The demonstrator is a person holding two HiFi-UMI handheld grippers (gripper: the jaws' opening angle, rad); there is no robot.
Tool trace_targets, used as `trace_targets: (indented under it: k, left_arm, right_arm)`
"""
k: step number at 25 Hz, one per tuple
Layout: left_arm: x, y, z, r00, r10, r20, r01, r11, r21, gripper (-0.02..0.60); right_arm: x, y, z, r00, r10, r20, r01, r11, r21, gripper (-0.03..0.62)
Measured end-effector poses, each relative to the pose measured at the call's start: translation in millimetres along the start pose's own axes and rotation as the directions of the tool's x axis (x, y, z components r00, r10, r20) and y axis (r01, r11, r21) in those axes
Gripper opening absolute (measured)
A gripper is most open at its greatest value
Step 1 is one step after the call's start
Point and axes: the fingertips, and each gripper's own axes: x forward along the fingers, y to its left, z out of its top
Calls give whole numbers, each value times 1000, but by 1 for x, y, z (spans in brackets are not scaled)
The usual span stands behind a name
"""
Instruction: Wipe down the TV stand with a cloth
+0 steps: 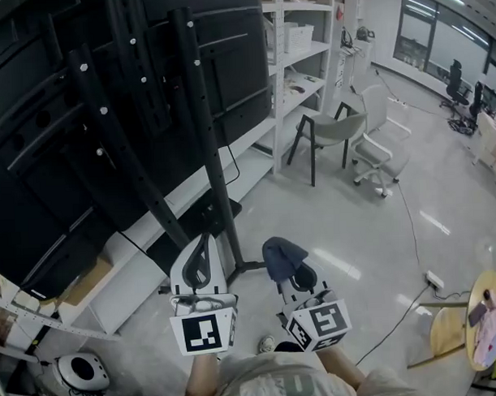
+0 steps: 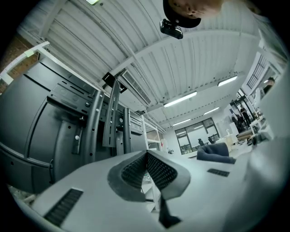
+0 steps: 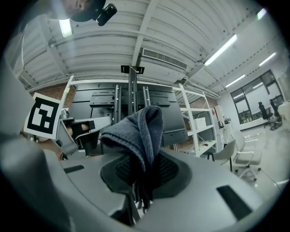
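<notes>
The person stands at the back of the black TV stand (image 1: 203,130), whose two perforated uprights slant up from a base on the pale floor (image 1: 371,229) and carry a large dark screen (image 1: 35,160). Both grippers are held low in front of the person's body, side by side, jaws angled up toward the stand and apart from it.

The right gripper (image 3: 145,170) is clenched on a dark blue cloth (image 3: 138,129). The fabric is pinched between the ribbed pads, a folded bunch bulging above the jaws and a few loose ends hanging below them. In the head view the cloth sits just right of the stand's base.

The left gripper (image 2: 147,158) has its jaws pressed together with nothing between them. Its pads meet in a narrow seam, and the stand's uprights rise beyond it on the left.

A white shelving unit (image 1: 307,37) runs along the wall behind the stand. A grey chair with black legs (image 1: 331,129) and a white office chair (image 1: 376,152) stand on the floor to the right. A round yellow side table (image 1: 460,332) stands at the far right, with a power strip (image 1: 434,280) lying near it.
</notes>
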Motion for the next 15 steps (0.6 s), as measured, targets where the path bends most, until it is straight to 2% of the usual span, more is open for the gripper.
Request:
trace_targets:
  k: [5,7,11,13,15]
  left_arm:
    - [15,-4,-18,999,-2,-49,1,999,-37,15]
    - [20,-1,-23,998,22,-60,-25,999,-44,15]
    - [36,1,-28,995,60,-79,-61,998,-9,15]
    - [45,-2,-27,995,50,-82,-55,997,-56,15]
    - [54,1,-25,995,60,-80,-66,996,-68,15]
  right_arm:
    - [14,-16,-10,999,-14,-36,14,1000,17,57]
    - [24,-17,-14,999,12,-49,-11,1000,20,58]
    - [51,-15,-12,995,78,-57,-77,997,21,57]
    - [62,-14,-5,993,107,-47,-107,994,11,57]
    - [74,-13,2,991,131,-33,-132,991,0,57]
